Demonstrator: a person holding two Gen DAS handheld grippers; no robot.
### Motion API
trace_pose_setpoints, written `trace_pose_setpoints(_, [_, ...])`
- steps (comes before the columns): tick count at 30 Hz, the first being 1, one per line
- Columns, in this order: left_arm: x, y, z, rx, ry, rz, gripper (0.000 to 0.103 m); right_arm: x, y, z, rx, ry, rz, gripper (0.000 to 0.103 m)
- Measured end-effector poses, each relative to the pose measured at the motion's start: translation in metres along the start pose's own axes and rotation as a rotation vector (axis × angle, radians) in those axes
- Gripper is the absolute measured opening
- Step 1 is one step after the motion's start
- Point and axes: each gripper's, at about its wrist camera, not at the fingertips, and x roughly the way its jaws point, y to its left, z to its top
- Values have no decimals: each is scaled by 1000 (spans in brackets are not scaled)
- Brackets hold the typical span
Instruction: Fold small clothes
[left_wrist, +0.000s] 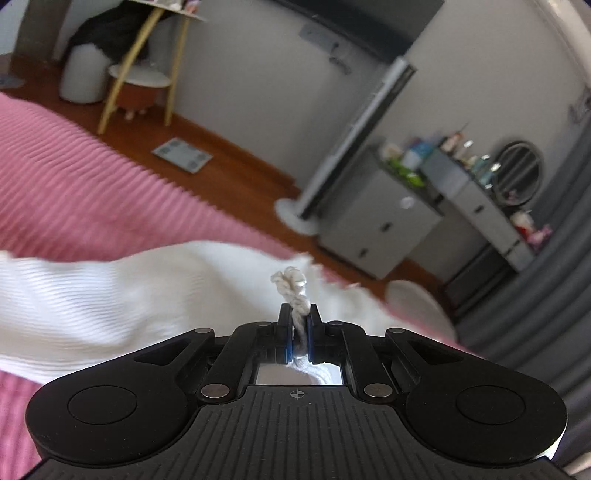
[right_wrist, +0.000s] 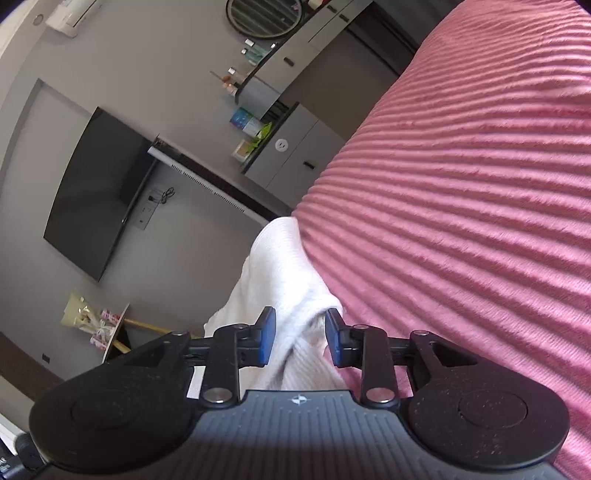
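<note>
A white ribbed garment (left_wrist: 129, 295) lies across the pink striped bedspread (left_wrist: 74, 166). My left gripper (left_wrist: 298, 310) is shut on a twisted white bunch of the garment's cloth (left_wrist: 291, 284), which sticks up past the fingertips. In the right wrist view the same white garment (right_wrist: 280, 266) runs along the edge of the bedspread (right_wrist: 461, 184) and passes between the blue pads of my right gripper (right_wrist: 301, 325). Those jaws stand apart, with the left pad beside the cloth and a small gap at the right pad.
Beyond the bed's edge is wooden floor with a bathroom scale (left_wrist: 183, 155), a side table on yellow legs (left_wrist: 147, 74), a tall standing unit (left_wrist: 354, 147), grey cabinets (left_wrist: 376, 221) and a round stool (left_wrist: 417, 299). A dark TV (right_wrist: 96, 192) hangs on the wall.
</note>
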Motion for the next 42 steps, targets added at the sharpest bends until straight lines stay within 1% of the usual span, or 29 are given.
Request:
trace_pose_setpoints(4, [14, 24, -12, -43, 76, 57, 9, 12, -5, -1, 46, 34, 40, 29])
trace_pose_setpoints(6, [19, 36, -17, -77, 102, 62, 10, 18, -9, 0, 69, 32, 56, 29])
trace_pose_setpoints(9, [26, 49, -23, -119, 127, 51, 10, 24, -13, -2, 107, 19, 80, 29])
trace_pose_setpoints(11, [26, 53, -24, -112, 120, 47, 10, 26, -12, -3, 96, 7, 85, 27])
trace_pose_setpoints(13, [25, 53, -20, -92, 101, 46, 9, 27, -9, -2, 70, -4, 86, 22])
trace_pose_setpoints(15, [21, 48, -17, -69, 68, 46, 9, 28, -7, -2, 48, -15, 75, 11])
trace_pose_setpoints(17, [14, 44, -12, -59, 33, 40, 9, 26, -4, -2, 35, -38, 78, 7])
trace_pose_setpoints(19, [7, 43, -9, -53, 4, 31, 9, 23, 2, -1, 3, -57, 94, 7])
trace_pose_setpoints(21, [2, 46, -12, -36, -10, 45, 9, 21, 8, 0, -38, -68, 99, 7])
trace_pose_setpoints(22, [3, 49, -14, -24, -5, 60, 9, 22, 10, -1, -56, -65, 92, 7])
trace_pose_setpoints(24, [5, 58, -20, -15, 5, 119, 9, 27, 11, -2, -80, -35, 42, 7])
trace_pose_setpoints(26, [11, 69, -28, -8, 35, 151, 10, 35, 8, -4, -80, 14, -2, 8])
trace_pose_setpoints(27, [12, 74, -31, -10, 42, 147, 13, 36, 7, -5, -82, 26, -16, 8])
trace_pose_setpoints(30, [4, 71, -31, 13, 38, 147, 16, 31, 15, -3, -118, 31, -36, 9])
trace_pose_setpoints(32, [-4, 70, -29, -1, 35, 136, 34, 23, 21, -2, -135, 22, -51, 10])
trace_pose_setpoints(33, [-10, 69, -28, -13, 25, 133, 52, 19, 25, -2, -142, 21, -61, 13])
trace_pose_setpoints(34, [-14, 70, -29, -23, 8, 132, 60, 16, 29, -3, -152, 15, -72, 13])
trace_pose_setpoints(35, [-17, 70, -28, -30, -3, 127, 60, 13, 34, -3, -164, 8, -83, 13])
trace_pose_setpoints(37, [-15, 71, -29, -32, 19, 118, 59, 9, 43, -7, -201, -4, -99, 13])
trace_pose_setpoints(38, [-14, 71, -31, -27, 32, 132, 57, 8, 48, -10, -225, -13, -102, 13])
trace_pose_setpoints(39, [-13, 72, -33, -22, 40, 144, 56, 8, 50, -13, -255, -21, -94, 13])
trace_pose_setpoints(42, [-22, 78, -36, -30, 33, 133, 57, 11, 59, -24, -321, -7, -29, 13])
